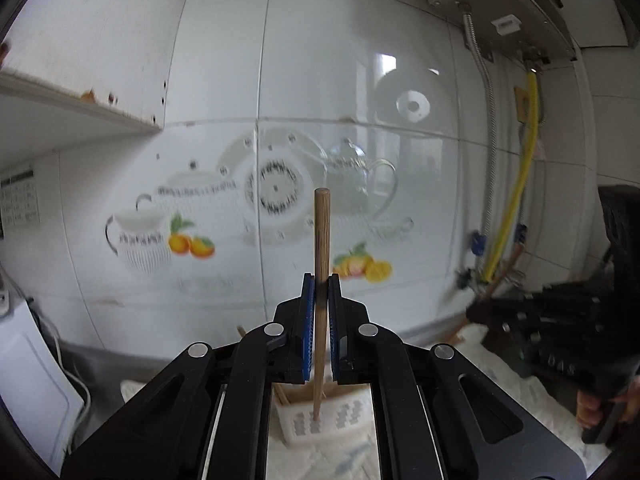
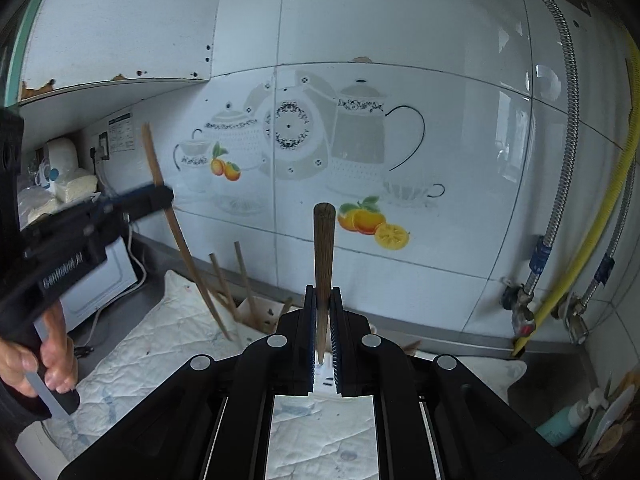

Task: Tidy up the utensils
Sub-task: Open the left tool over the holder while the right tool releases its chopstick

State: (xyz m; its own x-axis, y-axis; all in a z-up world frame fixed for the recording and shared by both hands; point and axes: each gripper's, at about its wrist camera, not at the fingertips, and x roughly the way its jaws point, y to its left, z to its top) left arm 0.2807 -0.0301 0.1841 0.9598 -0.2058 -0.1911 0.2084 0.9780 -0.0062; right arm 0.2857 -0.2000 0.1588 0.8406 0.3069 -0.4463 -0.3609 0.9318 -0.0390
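Left gripper [image 1: 320, 280]: closed on a wooden chopstick [image 1: 321, 240], held upright between the blue pads, its lower tip just above the holder.
Right gripper [image 2: 323, 292]: clamped on a second chopstick [image 2: 323, 248], also upright, blunt end up, pointed tip down between the pads.
Utensil holder [image 1: 320, 420]: white perforated basket on the bench, directly below the left gripper, with several wooden sticks [image 2: 226, 280] leaning in it.
Bench [image 2: 168, 340]: draped in a white quilted cloth.
Backdrop: tiled wall [image 2: 400, 20] printed with teapots and oranges; a yellow hose [image 2: 592, 232] runs down at right.
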